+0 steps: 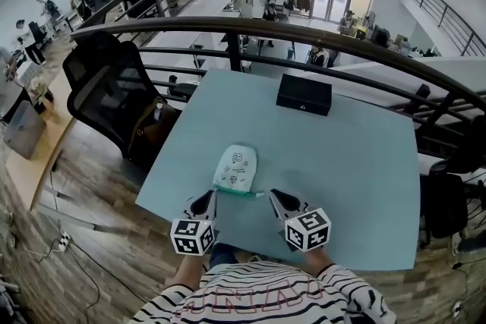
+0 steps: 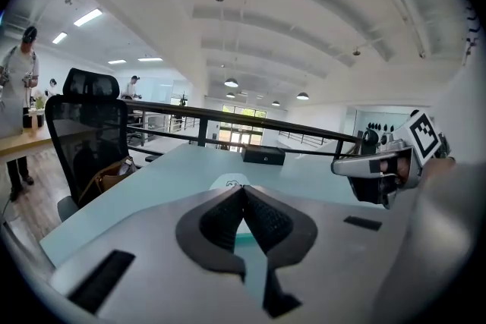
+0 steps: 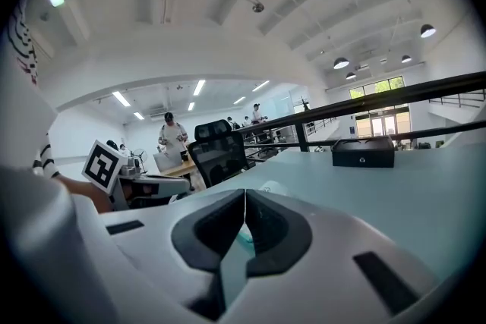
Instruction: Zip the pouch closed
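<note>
Pouch [image 1: 236, 169] lies on the table [image 1: 357, 163]; left gripper [image 1: 211, 196] and right gripper [image 1: 274, 196] flank its near edge, jaws pressed together, empty

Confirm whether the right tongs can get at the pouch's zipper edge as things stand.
Probably yes. The right tongs sit just right of the pouch, whose teal zipper edge faces them, with only bare table between. They are shut, so they would need to open first.
</note>
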Available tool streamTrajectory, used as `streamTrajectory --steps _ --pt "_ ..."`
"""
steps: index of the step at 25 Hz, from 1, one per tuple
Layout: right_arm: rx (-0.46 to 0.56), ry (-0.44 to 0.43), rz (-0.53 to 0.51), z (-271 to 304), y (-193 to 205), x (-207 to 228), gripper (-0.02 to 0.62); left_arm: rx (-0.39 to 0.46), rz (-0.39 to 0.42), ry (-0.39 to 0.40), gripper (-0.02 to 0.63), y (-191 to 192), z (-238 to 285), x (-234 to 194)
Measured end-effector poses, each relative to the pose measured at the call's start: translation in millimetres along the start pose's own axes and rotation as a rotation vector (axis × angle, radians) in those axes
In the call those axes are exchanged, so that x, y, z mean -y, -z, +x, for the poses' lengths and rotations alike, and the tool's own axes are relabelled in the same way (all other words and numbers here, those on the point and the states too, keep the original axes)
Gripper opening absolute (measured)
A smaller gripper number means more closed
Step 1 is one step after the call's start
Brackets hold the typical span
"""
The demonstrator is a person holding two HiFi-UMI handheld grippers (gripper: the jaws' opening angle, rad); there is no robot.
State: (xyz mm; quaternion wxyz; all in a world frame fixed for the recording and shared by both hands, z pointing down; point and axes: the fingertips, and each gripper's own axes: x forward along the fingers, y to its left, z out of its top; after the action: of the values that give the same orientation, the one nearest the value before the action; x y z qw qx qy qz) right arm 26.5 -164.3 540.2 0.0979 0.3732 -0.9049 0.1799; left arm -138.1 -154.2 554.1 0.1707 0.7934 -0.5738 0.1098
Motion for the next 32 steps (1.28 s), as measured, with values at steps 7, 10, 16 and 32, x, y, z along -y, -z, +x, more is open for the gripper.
streamTrajectory --steps 7,10,16,32 --pt "-0.017 -0.052 0.016 -3 12 -19 0.028 -0.006 0.034 0.010 0.025 8 -15 19" --pt "-0.030 -0.062 0.016 -2 19 -26 0.028 -0.010 0.050 0.003 0.025 14 -21 20" --pt "-0.062 -0.053 -0.004 -1 31 -30 0.026 -0.032 0.054 0.005 0.025 25 -25 26" --pt "-0.067 -0.026 -0.019 9 29 -27 0.026 -0.015 0.040 -0.027 0.025 26 -38 16"
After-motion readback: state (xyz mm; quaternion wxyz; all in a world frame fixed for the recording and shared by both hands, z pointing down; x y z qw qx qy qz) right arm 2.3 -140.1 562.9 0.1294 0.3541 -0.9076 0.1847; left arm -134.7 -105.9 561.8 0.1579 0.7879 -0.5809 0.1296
